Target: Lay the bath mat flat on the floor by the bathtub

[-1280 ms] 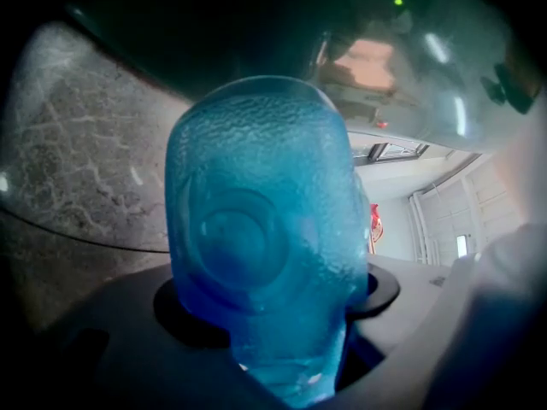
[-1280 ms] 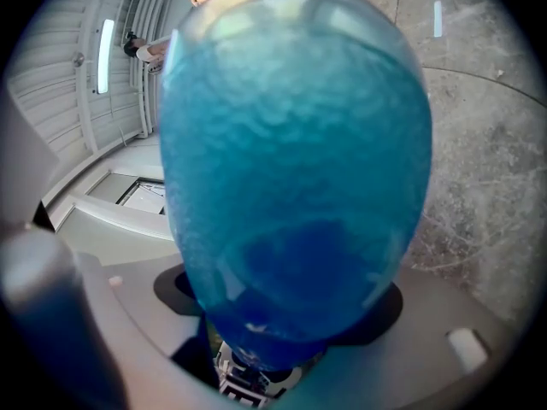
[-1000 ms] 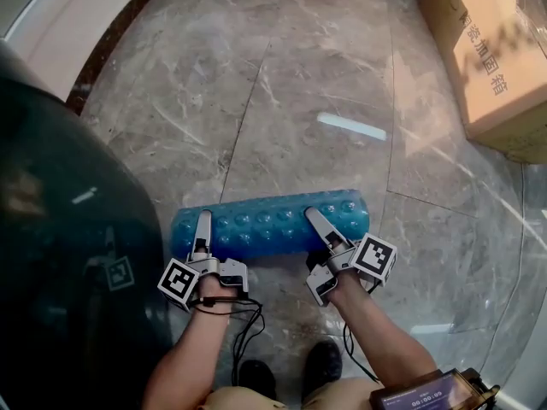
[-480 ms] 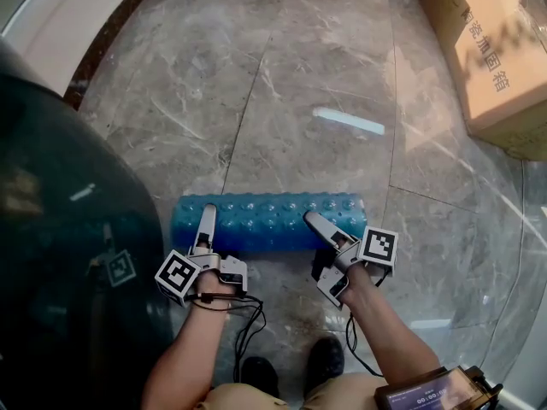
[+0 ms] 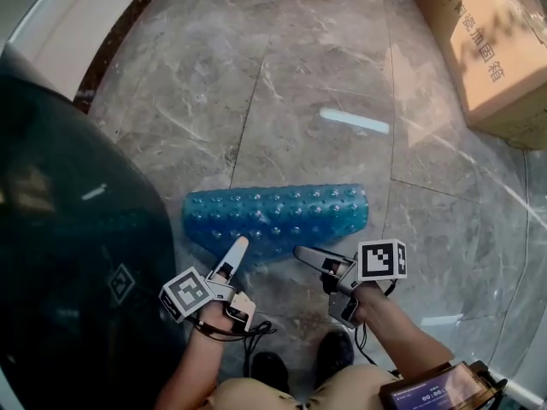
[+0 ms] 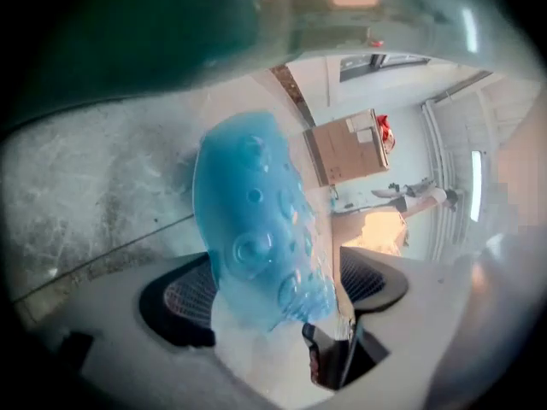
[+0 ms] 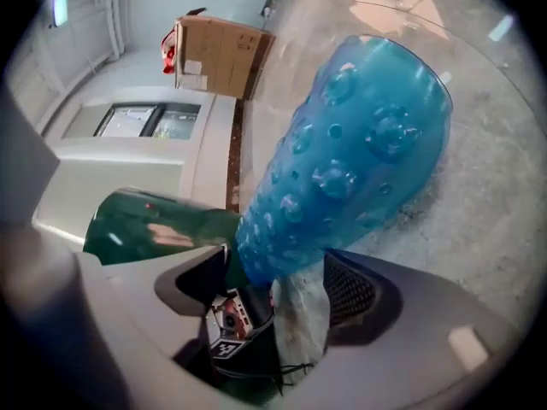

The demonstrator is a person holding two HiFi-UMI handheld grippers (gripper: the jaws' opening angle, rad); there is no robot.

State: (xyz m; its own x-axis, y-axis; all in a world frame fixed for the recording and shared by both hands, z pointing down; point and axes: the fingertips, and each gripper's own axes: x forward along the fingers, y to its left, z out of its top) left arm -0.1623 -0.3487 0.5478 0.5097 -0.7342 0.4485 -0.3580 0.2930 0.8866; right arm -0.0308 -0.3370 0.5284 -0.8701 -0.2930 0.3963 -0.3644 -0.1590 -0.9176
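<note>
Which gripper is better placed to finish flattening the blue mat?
Left, probably. The left gripper is at the bath mat's slanted near-left corner, which looks not yet spread; that edge lies between its jaws, which have just been opening. The right gripper's jaws, just closing, straddle the straighter near edge.

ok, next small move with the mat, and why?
Probably close both on the bath mat's near edge and pull it back: it looks only partly spread. The left gripper has just been opening, the right gripper closing; the mat's edge sits between both pairs of jaws, unpinched.

bath mat partly unrolled, lying flatter
</note>
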